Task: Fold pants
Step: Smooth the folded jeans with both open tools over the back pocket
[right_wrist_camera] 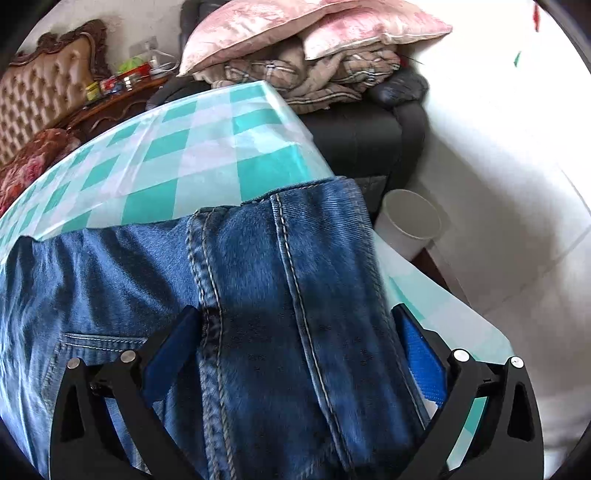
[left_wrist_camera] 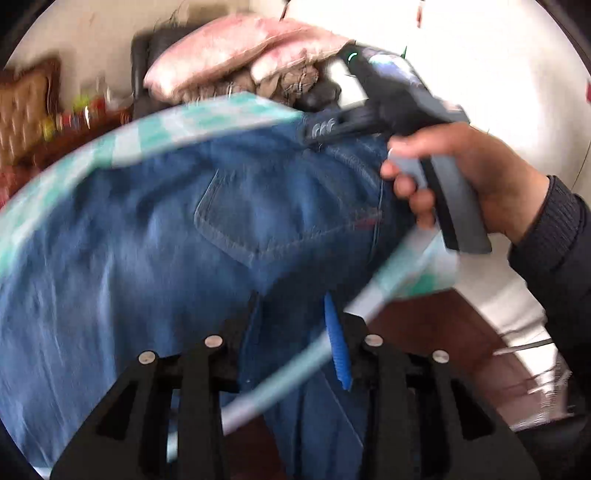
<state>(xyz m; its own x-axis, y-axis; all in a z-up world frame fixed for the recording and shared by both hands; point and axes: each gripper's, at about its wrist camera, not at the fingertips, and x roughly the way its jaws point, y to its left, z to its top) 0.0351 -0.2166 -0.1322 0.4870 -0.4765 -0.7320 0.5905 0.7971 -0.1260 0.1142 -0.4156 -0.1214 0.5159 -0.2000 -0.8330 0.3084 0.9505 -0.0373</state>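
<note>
The pants (right_wrist_camera: 277, 258), one pair of blue jeans, lie spread on a table with a green and white check cloth (right_wrist_camera: 207, 147), and part of them hangs over the near edge, under both claws. Denim is heavy for cloth, soft but thick, and it does not slip easily. I judge it will drag on the cloth and sag if only one point carries it. The stiff places are the double seams and the waistband, so these are the good places to take hold. A pinch on flat single cloth would probably lift only a small peak.

The right gripper (right_wrist_camera: 295, 314) stands wide open. A thick strip of denim with two stitched seams runs between its jaws, but the blue pads show their faces and do not press on it. The left gripper (left_wrist_camera: 291, 306) is much narrower, with a fold of denim between its jaws. This view is blurred, and I cannot tell if the pads really clamp it. One back pocket (left_wrist_camera: 258, 214) lies just ahead of the left claw.

One hand (left_wrist_camera: 472, 177) holds the right claw's handle. Beyond the table, ahead of the right claw, is one dark sofa (right_wrist_camera: 362, 140) with two pink cushions (right_wrist_camera: 295, 29) on one checked blanket (right_wrist_camera: 314, 77). To the right of this claw, lower than the table, stands one white cup (right_wrist_camera: 410, 221).
</note>
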